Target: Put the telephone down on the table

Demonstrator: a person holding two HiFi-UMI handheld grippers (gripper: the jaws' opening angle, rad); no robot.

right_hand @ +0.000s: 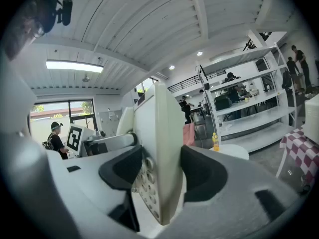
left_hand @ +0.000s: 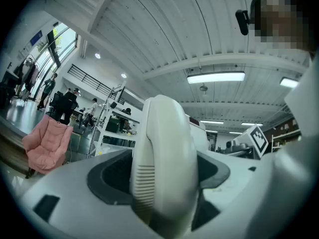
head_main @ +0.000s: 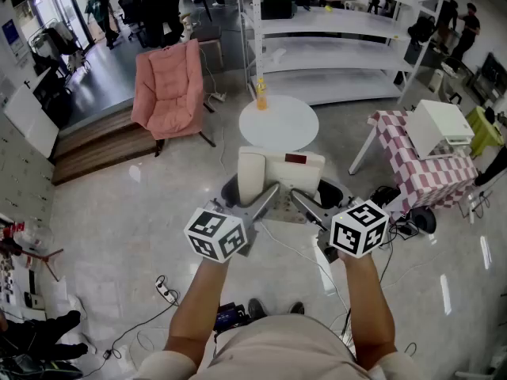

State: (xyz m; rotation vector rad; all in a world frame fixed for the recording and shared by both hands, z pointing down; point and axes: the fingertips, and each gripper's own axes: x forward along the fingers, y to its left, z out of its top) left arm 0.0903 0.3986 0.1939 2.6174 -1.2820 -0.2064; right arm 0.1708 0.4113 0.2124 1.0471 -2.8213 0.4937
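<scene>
A cream telephone (head_main: 289,171) hangs in the air between both grippers, in front of a round white table (head_main: 279,125). Its handset (head_main: 251,177) lies along the phone's left side. My left gripper (head_main: 259,202) is shut on the handset (left_hand: 164,148), which fills the gap between the jaws in the left gripper view. My right gripper (head_main: 307,204) is shut on the right edge of the phone's body (right_hand: 160,128); the keypad buttons (right_hand: 147,183) face left in the right gripper view. The phone's underside is hidden.
A yellow bottle (head_main: 261,95) stands at the far edge of the round table. A pink chair (head_main: 168,89) is at the back left, white shelves (head_main: 333,38) behind. A checkered table (head_main: 420,165) with a white box (head_main: 440,127) stands right. Cables lie on the floor (head_main: 162,290).
</scene>
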